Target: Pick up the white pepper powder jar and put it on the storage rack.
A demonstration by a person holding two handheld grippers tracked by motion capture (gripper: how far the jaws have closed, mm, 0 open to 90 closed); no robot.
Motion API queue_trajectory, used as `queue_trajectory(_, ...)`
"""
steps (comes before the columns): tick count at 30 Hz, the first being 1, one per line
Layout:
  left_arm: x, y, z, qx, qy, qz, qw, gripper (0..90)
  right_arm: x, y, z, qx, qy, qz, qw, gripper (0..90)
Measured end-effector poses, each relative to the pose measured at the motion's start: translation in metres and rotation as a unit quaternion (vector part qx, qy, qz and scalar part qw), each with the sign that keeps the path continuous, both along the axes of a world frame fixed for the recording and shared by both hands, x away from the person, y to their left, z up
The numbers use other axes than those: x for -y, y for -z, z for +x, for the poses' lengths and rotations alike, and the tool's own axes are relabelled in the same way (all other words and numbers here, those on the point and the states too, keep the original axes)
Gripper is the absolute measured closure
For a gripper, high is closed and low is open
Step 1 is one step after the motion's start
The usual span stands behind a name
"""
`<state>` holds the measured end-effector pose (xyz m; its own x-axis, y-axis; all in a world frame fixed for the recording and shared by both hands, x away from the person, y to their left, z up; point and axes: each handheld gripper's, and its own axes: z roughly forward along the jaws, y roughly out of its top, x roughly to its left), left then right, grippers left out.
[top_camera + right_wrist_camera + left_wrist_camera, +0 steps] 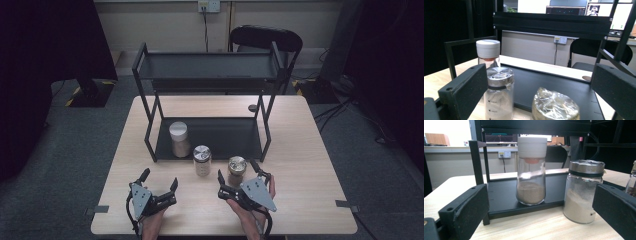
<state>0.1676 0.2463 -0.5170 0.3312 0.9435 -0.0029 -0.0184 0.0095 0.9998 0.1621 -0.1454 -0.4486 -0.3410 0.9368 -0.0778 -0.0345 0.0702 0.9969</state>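
Wooden table (310,165), three powder-filled jars: white-lidded jar (179,138) on black rack (210,75), both grippers spread wide

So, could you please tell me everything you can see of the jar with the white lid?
The white-lidded jar is a clear, glass-looking jar that widens a little toward its base, with a tall white two-tier cap and an orange part just beneath it. Brownish powder fills about its lower third. It stands upright on the black rack's bottom shelf, near the front left corner. Nothing else touches it; the metal-lidded jar stands apart on the table.
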Motion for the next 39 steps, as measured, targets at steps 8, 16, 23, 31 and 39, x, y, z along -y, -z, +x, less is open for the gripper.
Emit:
queue_trajectory(8,0.0,0.0,0.0,-0.001,0.001,0.001,1.0,0.0,-0.008,-0.007,0.007,-0.009,-0.017,-0.002,0.9998,0.0)
queue_trajectory(16,0.0,0.0,0.0,0.001,0.0,0.0,1.0,0.0,-0.018,-0.011,0.014,-0.012,-0.037,-0.01,0.9992,1.0)
queue_trajectory(23,0.0,0.0,0.0,0.001,-0.001,0.0,1.0,0.0,-0.026,-0.013,0.021,-0.009,-0.049,-0.009,0.9987,3.0)
queue_trajectory(31,0.0,0.001,0.0,0.002,-0.002,0.0,1.0,0.0,-0.037,-0.016,0.029,-0.008,-0.06,-0.009,0.9981,2.9)
queue_trajectory(39,0.0,0.001,-0.001,0.002,-0.001,0.0,1.0,0.0,-0.048,-0.015,0.037,-0.014,-0.063,-0.012,0.9978,2.6)
